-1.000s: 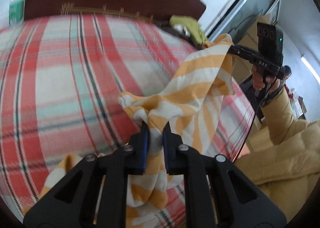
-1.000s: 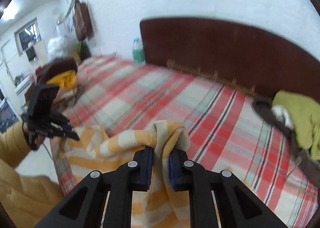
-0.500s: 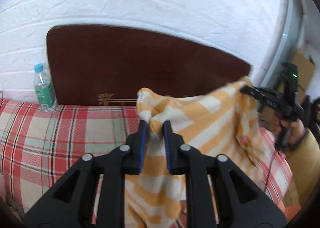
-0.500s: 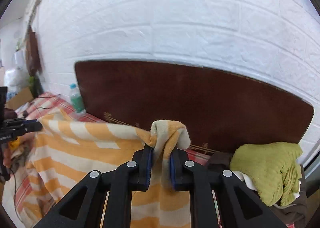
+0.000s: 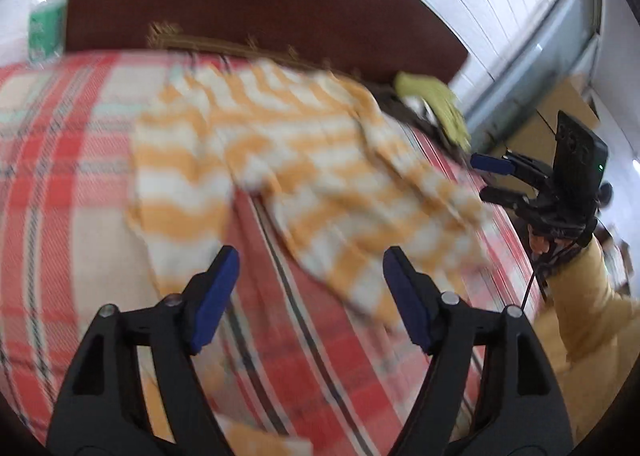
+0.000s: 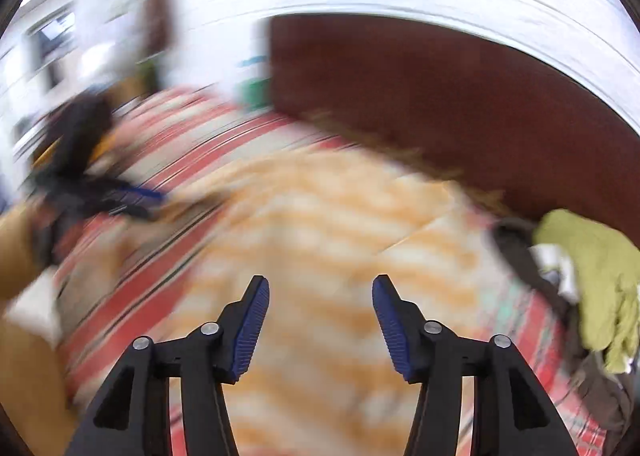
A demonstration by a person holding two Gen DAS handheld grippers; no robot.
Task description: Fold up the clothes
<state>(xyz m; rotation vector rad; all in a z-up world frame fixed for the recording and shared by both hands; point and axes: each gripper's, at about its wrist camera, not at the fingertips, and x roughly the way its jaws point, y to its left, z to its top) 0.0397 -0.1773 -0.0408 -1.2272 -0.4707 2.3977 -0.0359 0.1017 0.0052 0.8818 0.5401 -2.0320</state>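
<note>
Nearest to me, my left gripper (image 5: 308, 292) is spreading its jaws right now, blue pads wide apart and nothing between them, only the plaid bed (image 5: 60, 183) below. My right gripper (image 6: 320, 320) is opening too, pads apart and pinching nothing; the cloth under it lies flat, clear of both pads. Just beyond the tips, there it is: the striped shirt (image 5: 280, 159), orange and white, spread out on the bed and reaching away from me toward the dark headboard (image 5: 248, 3). From the left view it lies ahead and a little to the right, its near hem just past my tips, one sleeve dropping toward my left finger. Its long axis seems to run from me toward the headboard, though the blur makes the far edge hard to read. From the right view the shirt fills the ground straight ahead under my gripper, so I judge the right hand the nearer one to the body of it, the left nearer the sleeve side. Farther off, a green garment (image 6: 592, 276) heaps at the bed's right edge, and a water bottle (image 5: 44, 15) stands by the headboard.
</note>
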